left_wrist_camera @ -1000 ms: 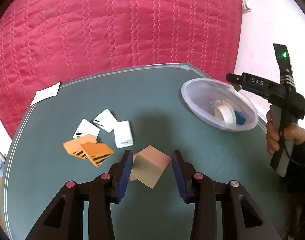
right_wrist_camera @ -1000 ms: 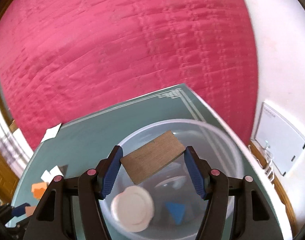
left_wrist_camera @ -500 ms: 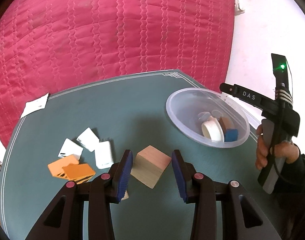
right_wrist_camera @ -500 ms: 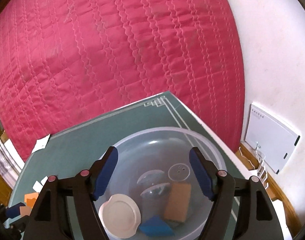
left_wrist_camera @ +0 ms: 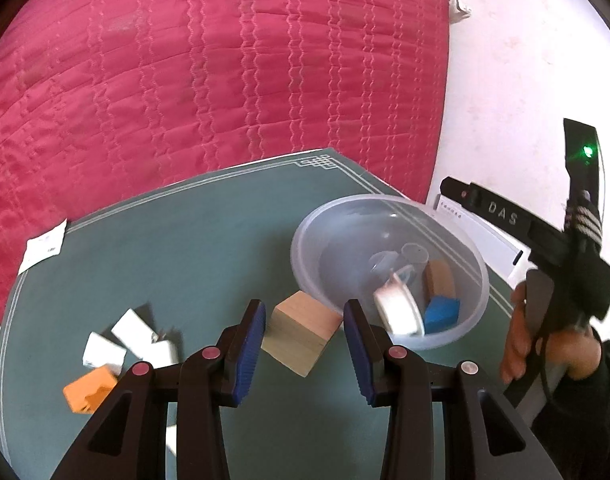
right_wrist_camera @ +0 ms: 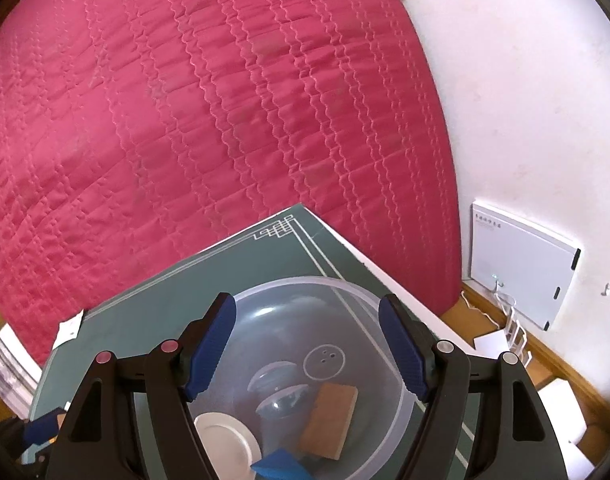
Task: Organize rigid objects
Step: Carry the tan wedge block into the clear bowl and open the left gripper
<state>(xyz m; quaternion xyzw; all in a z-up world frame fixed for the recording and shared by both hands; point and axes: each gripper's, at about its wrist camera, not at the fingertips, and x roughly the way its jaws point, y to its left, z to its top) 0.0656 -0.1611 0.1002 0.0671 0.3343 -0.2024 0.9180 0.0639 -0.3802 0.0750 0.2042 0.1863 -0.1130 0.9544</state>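
Observation:
My left gripper (left_wrist_camera: 303,350) is shut on a light wooden cube (left_wrist_camera: 303,334) and holds it above the green table, just left of the clear plastic bowl (left_wrist_camera: 333,224). The bowl holds a white round lid (left_wrist_camera: 399,312), a brown flat wooden block (left_wrist_camera: 439,280) and a blue piece (left_wrist_camera: 441,314). My right gripper (right_wrist_camera: 307,344) is open and empty above the bowl (right_wrist_camera: 273,292); the brown block (right_wrist_camera: 329,420), white lid (right_wrist_camera: 227,442) and blue piece (right_wrist_camera: 281,470) lie below it. The right gripper's body shows at the right of the left wrist view (left_wrist_camera: 545,240).
White cards (left_wrist_camera: 131,332) and an orange card (left_wrist_camera: 91,390) lie on the green table (left_wrist_camera: 165,248) at the left. A white paper slip (left_wrist_camera: 41,248) sits at the far left edge. A red quilted bed lies behind; a white panel (right_wrist_camera: 521,272) leans on the wall.
My right gripper opened and dropped the brown block into the bowl, then rose. My left gripper carried the wooden cube rightward toward the bowl.

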